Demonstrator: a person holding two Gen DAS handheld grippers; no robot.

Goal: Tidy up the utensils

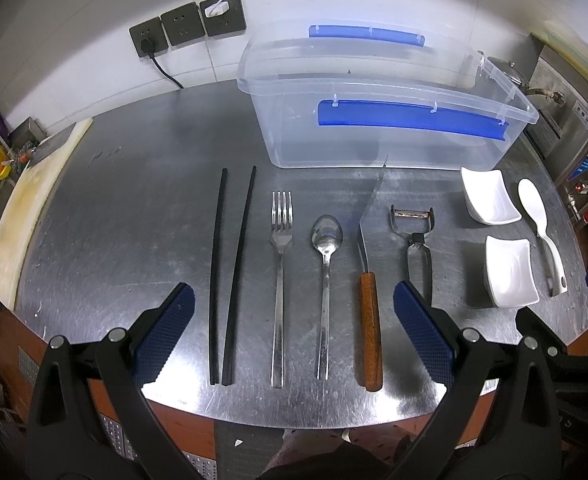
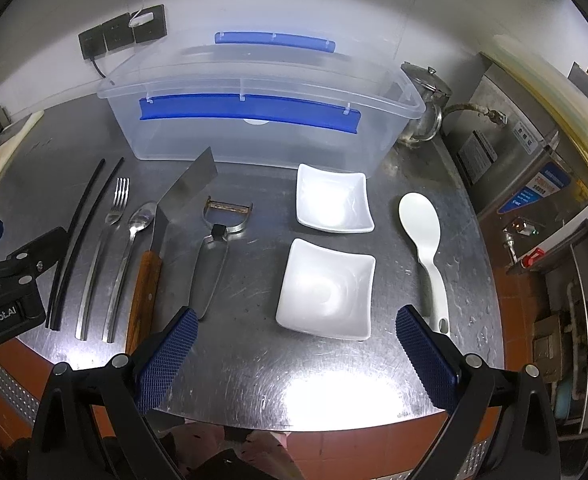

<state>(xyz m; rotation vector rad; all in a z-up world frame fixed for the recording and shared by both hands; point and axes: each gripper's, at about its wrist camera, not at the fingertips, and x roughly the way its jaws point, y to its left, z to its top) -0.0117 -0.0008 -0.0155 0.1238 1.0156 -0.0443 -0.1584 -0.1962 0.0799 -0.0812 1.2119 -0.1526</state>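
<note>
I've got both tongs spread wide w/ nothing between the blue pads: left tongs (image 1: 294, 328) hover over the near edge of the steel counter (image 1: 134, 208) above the cutlery row, right tongs (image 2: 294, 344) hover near the closer white dish (image 2: 326, 290). Utensils lie in a neat row, handles toward me, all flat on the counter and apart from each other. From left: two black chopsticks (image 1: 230, 276), long, thin, side by side; a steel fork (image 1: 280, 280) w/ four tines; a steel spoon (image 1: 325, 288) w/ shiny bowl; a knife (image 1: 368, 280) w/ brown wood handle and a broad blade whose tip comes close to the bin; a metal peeler (image 1: 414, 236), Y-shaped head, blade looks rusty; then two square white dishes, the far one (image 2: 334, 200) just behind the near one, not touching; and a white plastic rice paddle (image 2: 426, 248) at far right w/ a hole in its handle end. Behind the row sits a clear plastic bin (image 1: 374, 120), blue latch strips on both long sides, looks empty. Writing: in the right wrist view the left tool's black body reads "enRobot.AI", first letters cut off. Labels on the steel appliance (image 2: 514, 152) at right are too small/blurred to read.
</note>
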